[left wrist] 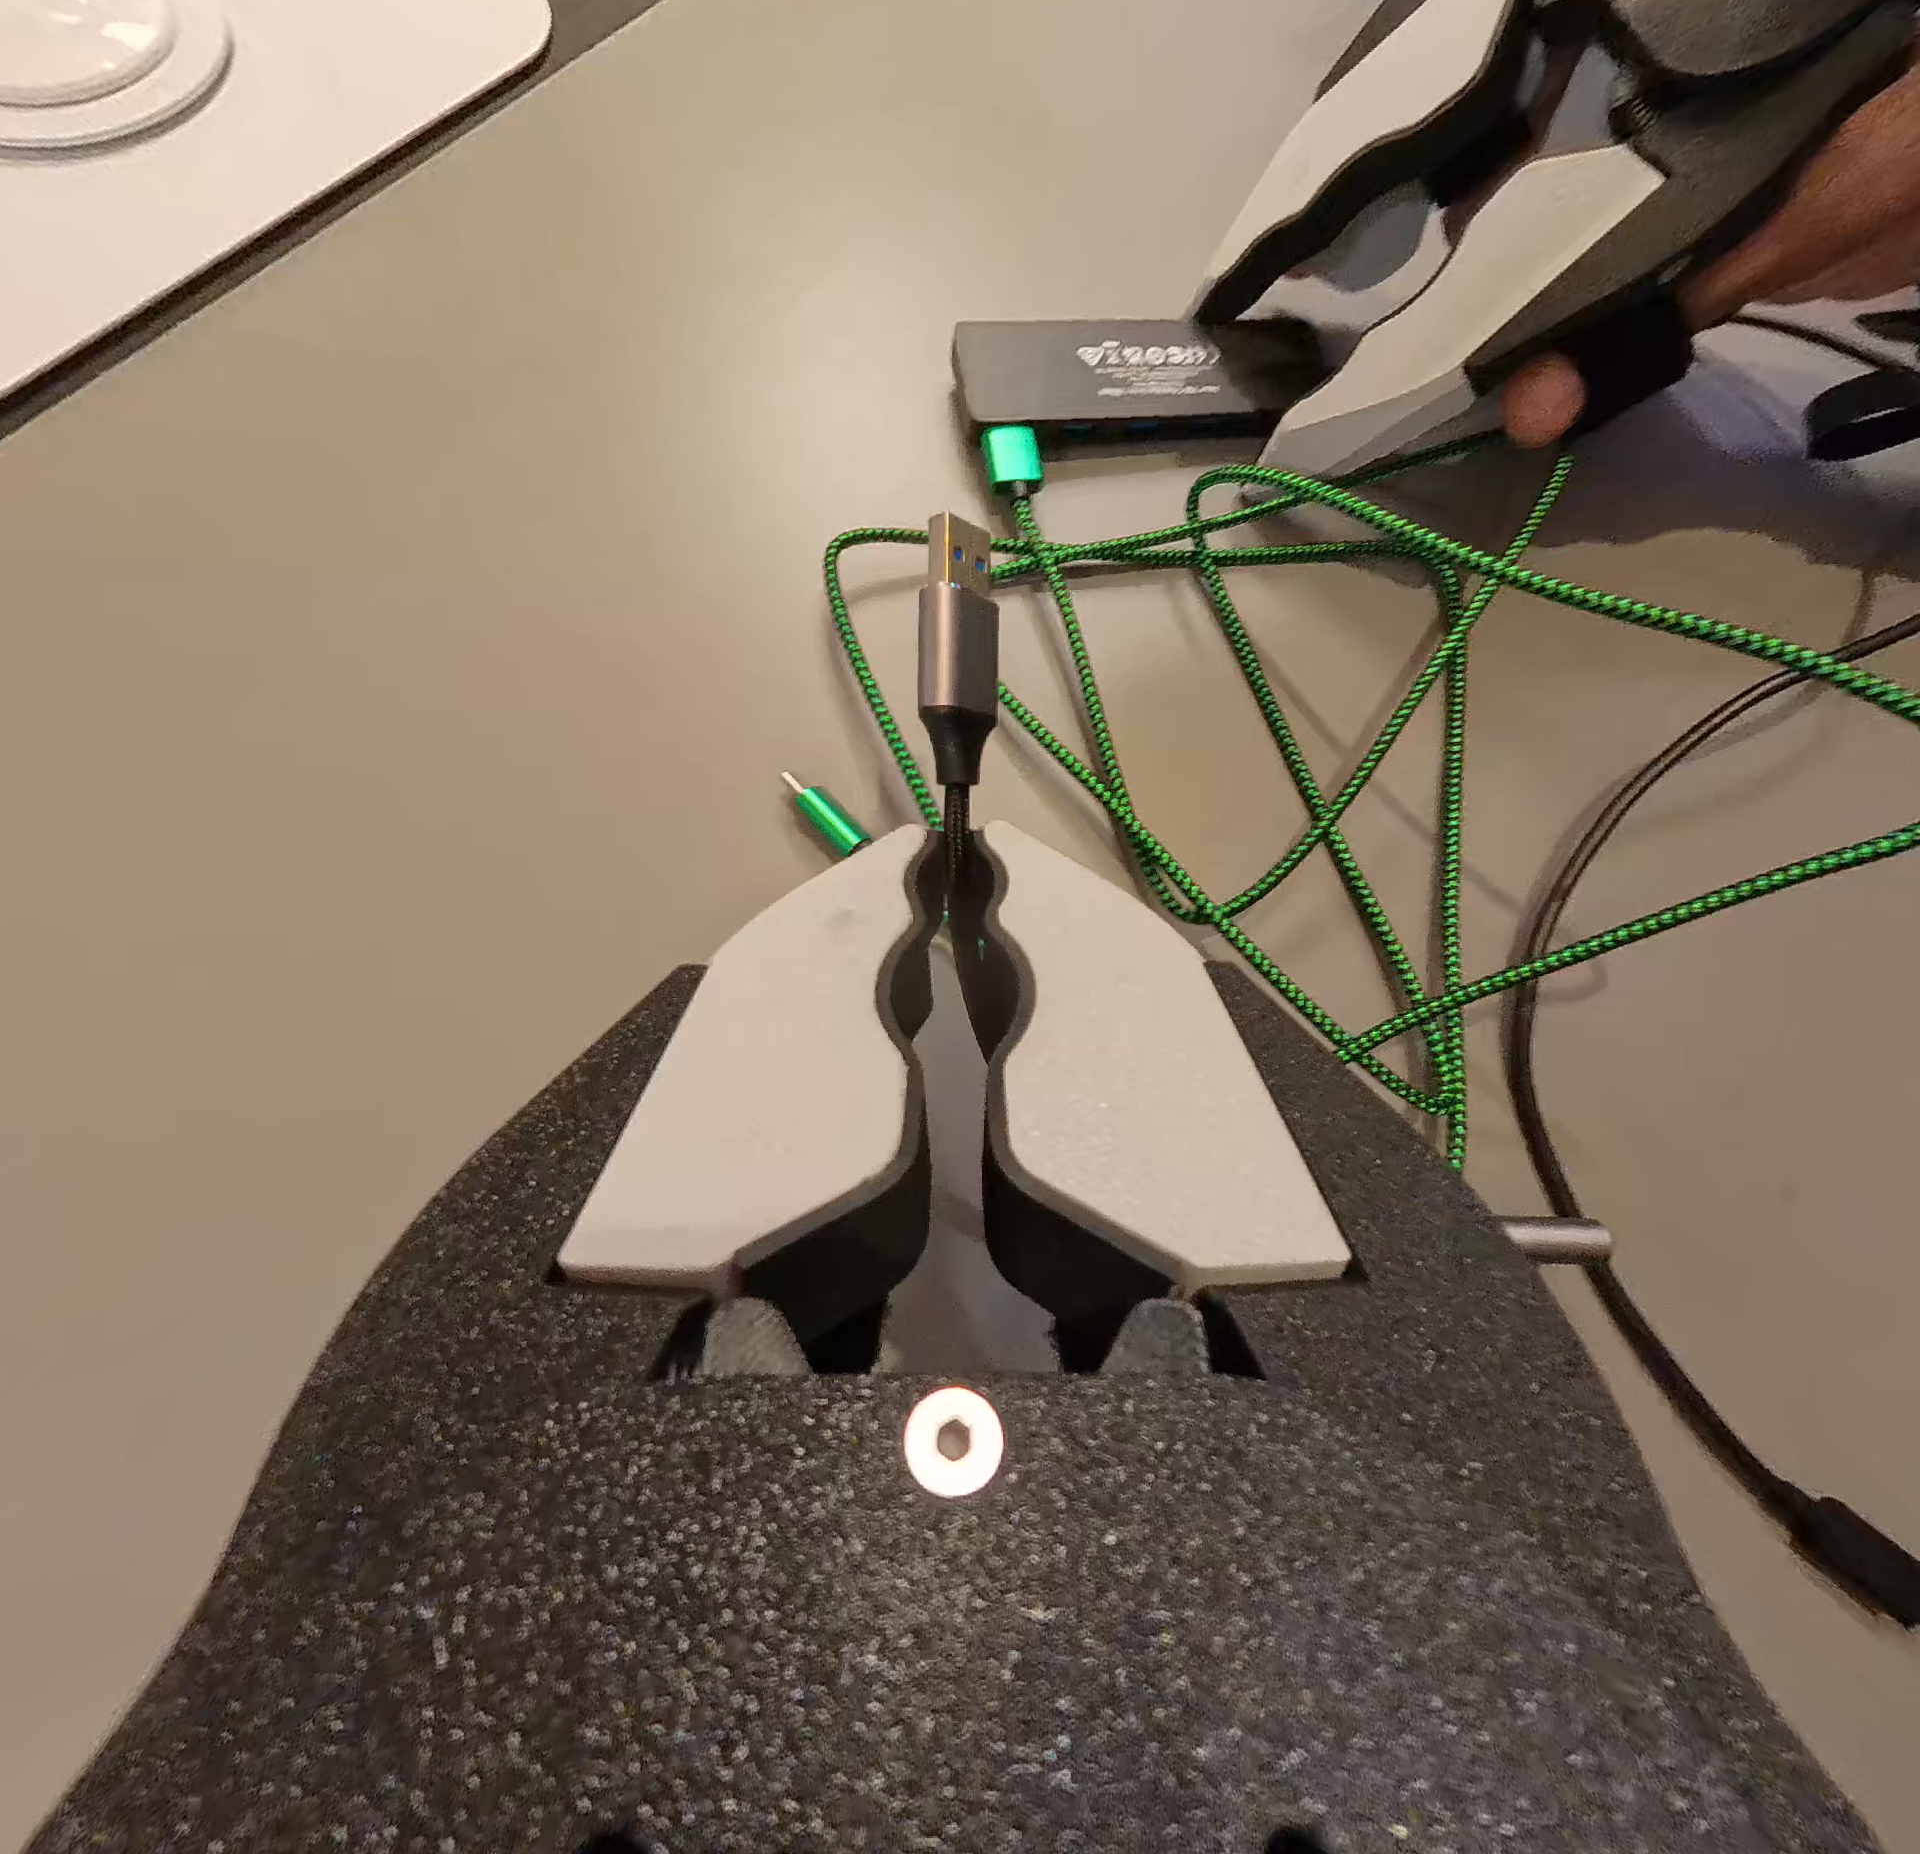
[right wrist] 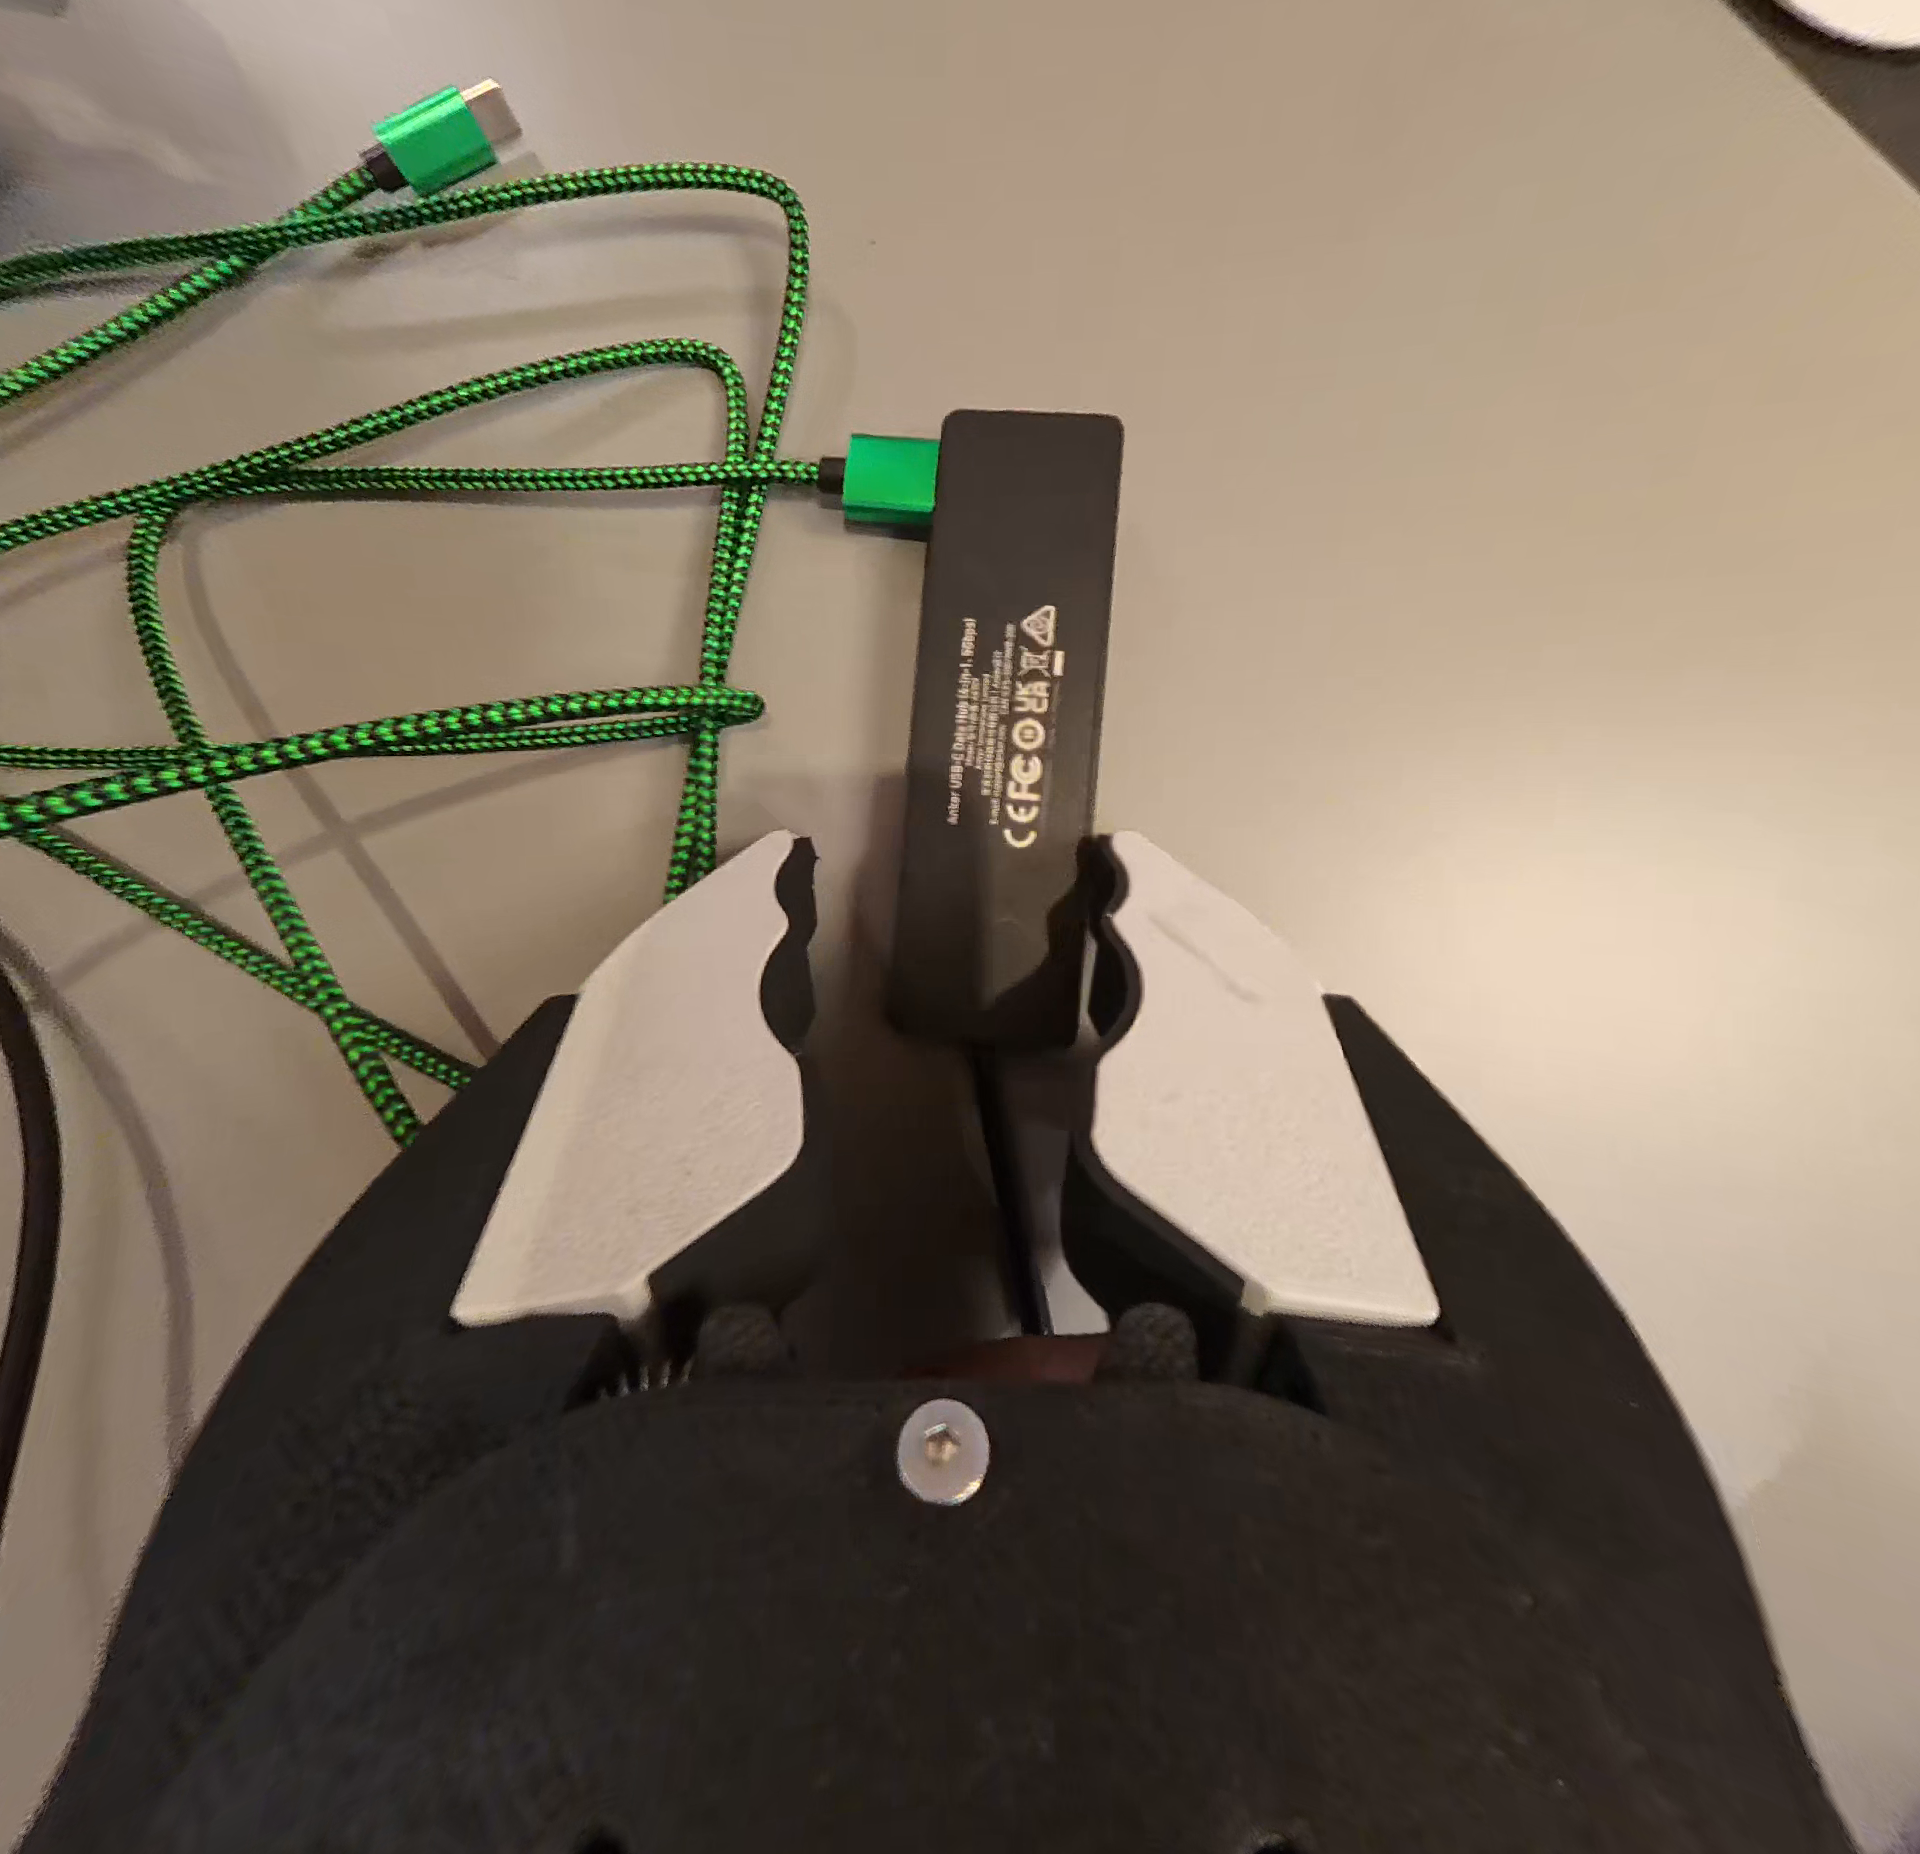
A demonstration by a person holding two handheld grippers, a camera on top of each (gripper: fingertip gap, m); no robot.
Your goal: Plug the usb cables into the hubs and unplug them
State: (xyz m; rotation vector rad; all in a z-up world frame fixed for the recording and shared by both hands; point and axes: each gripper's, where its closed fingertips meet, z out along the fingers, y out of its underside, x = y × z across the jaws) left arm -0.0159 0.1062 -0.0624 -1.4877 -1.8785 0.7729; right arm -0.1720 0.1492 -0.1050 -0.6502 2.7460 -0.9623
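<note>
My left gripper (left wrist: 961, 840) is shut on a black braided cable just behind its grey USB-A plug (left wrist: 956, 625). The plug sticks out forward, free in the air, short of the black hub (left wrist: 1122, 370). A green plug (left wrist: 1010, 454) sits in the hub's near side. My right gripper (right wrist: 945, 848) is open around the near end of the hub (right wrist: 1013, 609); its right finger touches the hub's edge, its left finger stands apart. The green plug (right wrist: 891, 485) is in the hub's left side. The right gripper also shows in the left wrist view (left wrist: 1252, 381).
Tangled green braided cable (left wrist: 1299, 765) lies on the grey table right of my left gripper. A loose green plug (right wrist: 447, 152) and a small green plug (left wrist: 826, 817) lie free. A black cable (left wrist: 1548, 973) runs at the right. A white board with a clear dish (left wrist: 260, 90) lies far left. Some 15 centimetres of space lies between my two pairs of fingers.
</note>
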